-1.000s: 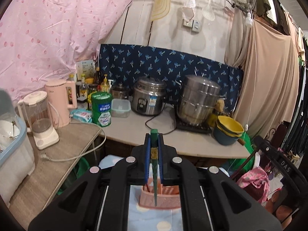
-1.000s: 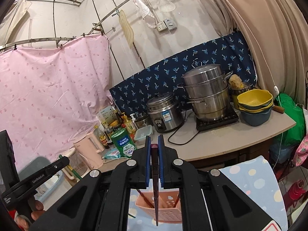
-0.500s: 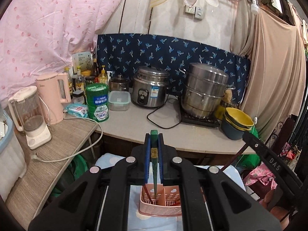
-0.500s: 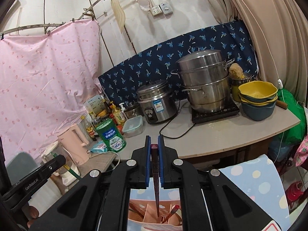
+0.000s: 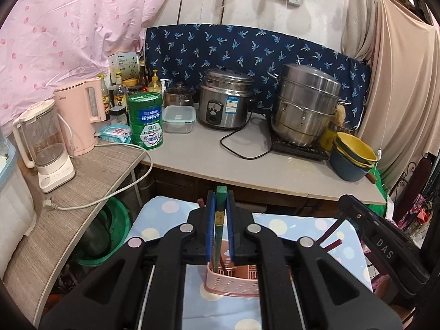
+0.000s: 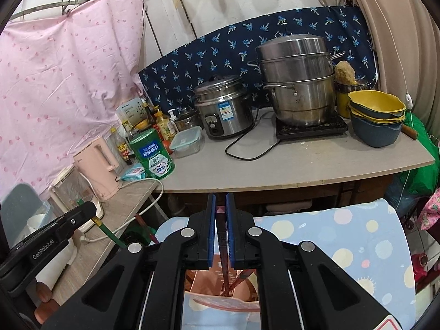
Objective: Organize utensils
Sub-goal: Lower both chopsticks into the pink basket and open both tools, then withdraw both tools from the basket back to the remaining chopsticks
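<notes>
My left gripper (image 5: 220, 220) is shut on a green chopstick (image 5: 219, 228) whose lower end dips into the pink utensil basket (image 5: 233, 283) on the blue dotted cloth (image 5: 170, 214). My right gripper (image 6: 220, 225) is shut on a dark red chopstick (image 6: 223, 250) that reaches down into the same basket (image 6: 220, 297), where other red chopsticks lean. The right gripper also shows at the right of the left wrist view (image 5: 385, 250), and the left gripper at the left of the right wrist view (image 6: 52, 236).
A counter (image 5: 247, 162) behind holds a rice cooker (image 5: 224, 99), a steamer pot (image 5: 305, 104), stacked bowls (image 5: 352, 156), a green tin (image 5: 145, 121) and a food box (image 5: 178, 115). A side shelf (image 5: 90, 176) carries a pink kettle (image 5: 79, 118) and a blender (image 5: 46, 148).
Both grippers have come lower and closer to the basket with their chopsticks. The chopstick tips have gone down into the basket.
</notes>
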The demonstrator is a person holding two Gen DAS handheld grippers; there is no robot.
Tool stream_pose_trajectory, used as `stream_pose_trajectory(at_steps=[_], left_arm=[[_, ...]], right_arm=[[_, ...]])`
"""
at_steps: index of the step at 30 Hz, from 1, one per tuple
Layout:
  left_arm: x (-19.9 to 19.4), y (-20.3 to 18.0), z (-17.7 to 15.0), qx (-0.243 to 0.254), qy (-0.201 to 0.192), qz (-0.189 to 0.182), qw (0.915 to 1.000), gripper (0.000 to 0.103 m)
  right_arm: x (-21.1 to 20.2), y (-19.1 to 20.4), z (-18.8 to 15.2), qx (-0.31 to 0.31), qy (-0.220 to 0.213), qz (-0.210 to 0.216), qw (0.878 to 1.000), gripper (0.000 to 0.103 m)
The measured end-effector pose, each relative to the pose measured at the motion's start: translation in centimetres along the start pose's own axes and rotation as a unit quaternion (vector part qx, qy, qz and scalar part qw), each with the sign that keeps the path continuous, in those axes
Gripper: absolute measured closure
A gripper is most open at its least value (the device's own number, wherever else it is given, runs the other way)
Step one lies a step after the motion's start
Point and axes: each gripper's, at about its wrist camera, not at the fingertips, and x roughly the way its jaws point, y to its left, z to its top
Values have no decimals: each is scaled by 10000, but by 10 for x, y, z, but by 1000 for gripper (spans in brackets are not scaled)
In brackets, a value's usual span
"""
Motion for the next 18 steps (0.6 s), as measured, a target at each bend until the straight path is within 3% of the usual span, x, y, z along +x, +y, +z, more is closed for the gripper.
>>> stream_pose_trajectory(at_steps=[3,4,5,6,18], left_arm=[[1,1,-4,26,-7,182,9998,87],[1,2,-6,0,1,204,9998,74],[0,3,-6,-29,-10,241,9997,60],[-2,5,-6,-55,-56,297,9995,56],[-31,7,-24,68,-114,481,9988,54]], right_arm=[[-1,3,-1,-67,-28,-43,10000,86],[-2,4,-1,-104,-47,-65,9999,83],[-4,5,-2,-137,-68,-73,9999,72],[-6,7,-2,-161,-100,-76,9998,64],[-45,32,-20,-647,-47,33,9979,61]])
